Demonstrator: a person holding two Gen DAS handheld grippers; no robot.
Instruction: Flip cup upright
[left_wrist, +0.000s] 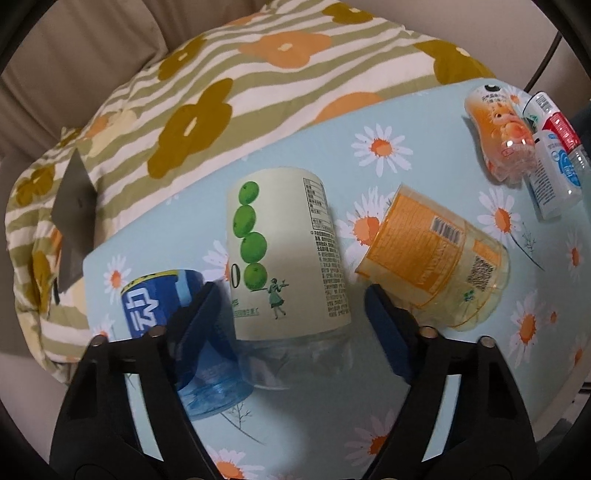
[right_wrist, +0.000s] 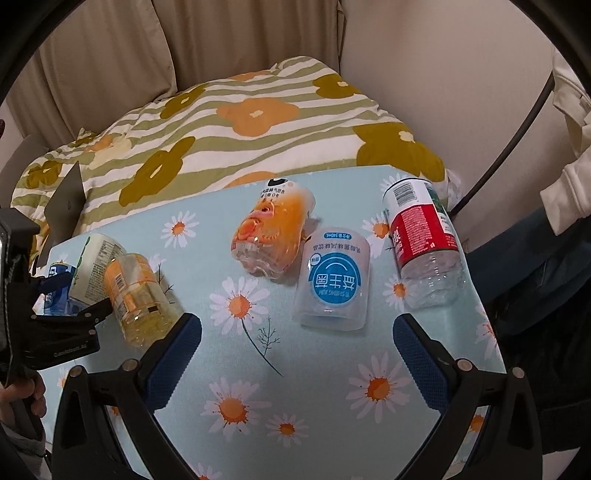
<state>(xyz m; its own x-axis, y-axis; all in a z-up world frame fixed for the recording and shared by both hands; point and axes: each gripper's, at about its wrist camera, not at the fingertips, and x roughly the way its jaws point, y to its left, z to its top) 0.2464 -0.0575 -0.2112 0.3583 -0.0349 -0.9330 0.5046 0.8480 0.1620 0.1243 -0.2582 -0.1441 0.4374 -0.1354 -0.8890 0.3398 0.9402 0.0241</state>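
Your left gripper (left_wrist: 295, 310) is spread wide with the green-dot cup (left_wrist: 284, 251) between its fingers, neither pad visibly touching it. That cup lies on its side on the daisy cloth (left_wrist: 406, 406), mouth toward the far edge, clear ribbed base toward you. Touching its left flank lies a blue cup (left_wrist: 173, 306); just to its right lies an orange cup (left_wrist: 436, 258), mouth pointing left. All three look like cut-down plastic bottles: thin-walled, empty, very light. Expect the wall to dent under a firm squeeze and the glossy label to slip against the pads.

Take hold across the lower body, near where the label ends and the ribbed base begins. The ribbing probably makes that part stiffer, and it gives the pads some bite. Close gently, only until it stops sliding. The blue cup crowds your left finger (left_wrist: 199, 317), so it may get nudged as you close.

Your right gripper (right_wrist: 295, 354) is also spread and holds nothing, hovering over bare cloth. Beyond it lie a peach cup (right_wrist: 269, 236), a white cup (right_wrist: 332, 284) and a red cup (right_wrist: 424, 247), all tipped over too.
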